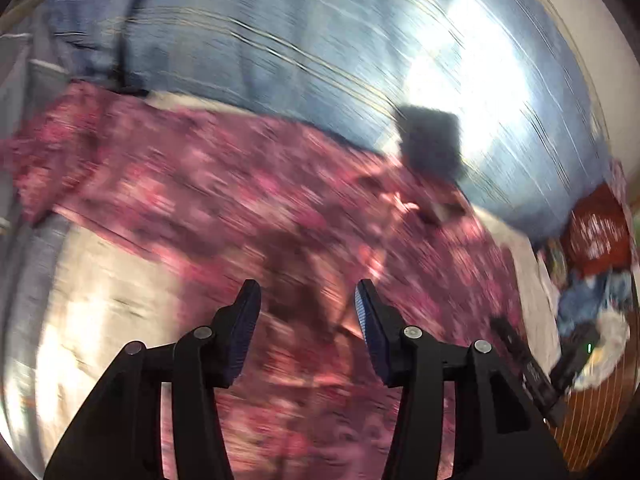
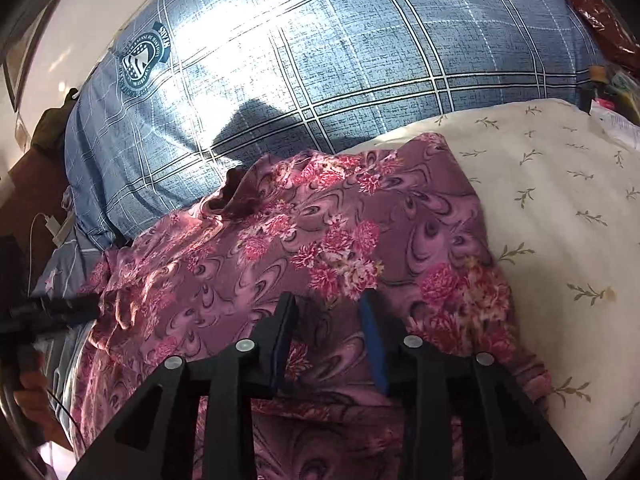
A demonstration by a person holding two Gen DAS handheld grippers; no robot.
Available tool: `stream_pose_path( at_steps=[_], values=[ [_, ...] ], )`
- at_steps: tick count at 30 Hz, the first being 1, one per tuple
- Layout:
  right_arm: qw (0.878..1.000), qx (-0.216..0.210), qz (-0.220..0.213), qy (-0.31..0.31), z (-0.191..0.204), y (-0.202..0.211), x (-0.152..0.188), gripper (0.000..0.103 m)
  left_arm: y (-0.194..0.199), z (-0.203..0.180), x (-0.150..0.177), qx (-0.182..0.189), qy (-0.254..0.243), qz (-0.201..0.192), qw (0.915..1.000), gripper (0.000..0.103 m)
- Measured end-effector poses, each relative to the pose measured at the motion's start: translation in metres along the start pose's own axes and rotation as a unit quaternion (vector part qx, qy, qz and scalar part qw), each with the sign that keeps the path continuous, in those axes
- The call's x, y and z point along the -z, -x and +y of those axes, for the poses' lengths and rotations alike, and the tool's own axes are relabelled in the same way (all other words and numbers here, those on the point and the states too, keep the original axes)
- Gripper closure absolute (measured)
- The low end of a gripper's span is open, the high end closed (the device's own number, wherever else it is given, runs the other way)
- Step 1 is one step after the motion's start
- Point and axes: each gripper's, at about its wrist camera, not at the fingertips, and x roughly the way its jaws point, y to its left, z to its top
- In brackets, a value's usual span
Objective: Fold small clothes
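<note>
garment (image 2: pixel 340 240): soft floral cloth, slight sheen | pillow (image 2: pixel 320 60): matt plaid cloth (woven look) | sheet (image 2: pixel 560 200): matt sprigged cotton

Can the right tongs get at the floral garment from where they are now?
Probably yes. The right tongs are open just above the purple floral garment, which lies spread on the cream bedding, and nothing sits between the fingers and the cloth.

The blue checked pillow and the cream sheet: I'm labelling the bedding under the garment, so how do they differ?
The blue checked pillow is denim blue with a white grid and a round badge print; the cream sheet is pale, scattered with small green sprigs. The pillow bulges up behind the purple floral garment; the sheet lies flatter beside and under it. Both touch the garment.
</note>
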Motion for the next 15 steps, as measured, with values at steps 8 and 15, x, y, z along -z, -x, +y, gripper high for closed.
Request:
stream_pose_path(
  at_steps=[8,15],
  values=[
    [1.0,-0.012,-0.001,0.007,0.003,-0.002,0.0,0.054,0.008,0.151,-0.061,-0.101,0.131,0.047,0.9852,0.052],
    [1.0,-0.018,-0.002,0.006,0.004,-0.002,0.0,0.052,0.002,0.192,-0.075,-0.115,0.169,0.071,0.9763,0.049]
  ],
)
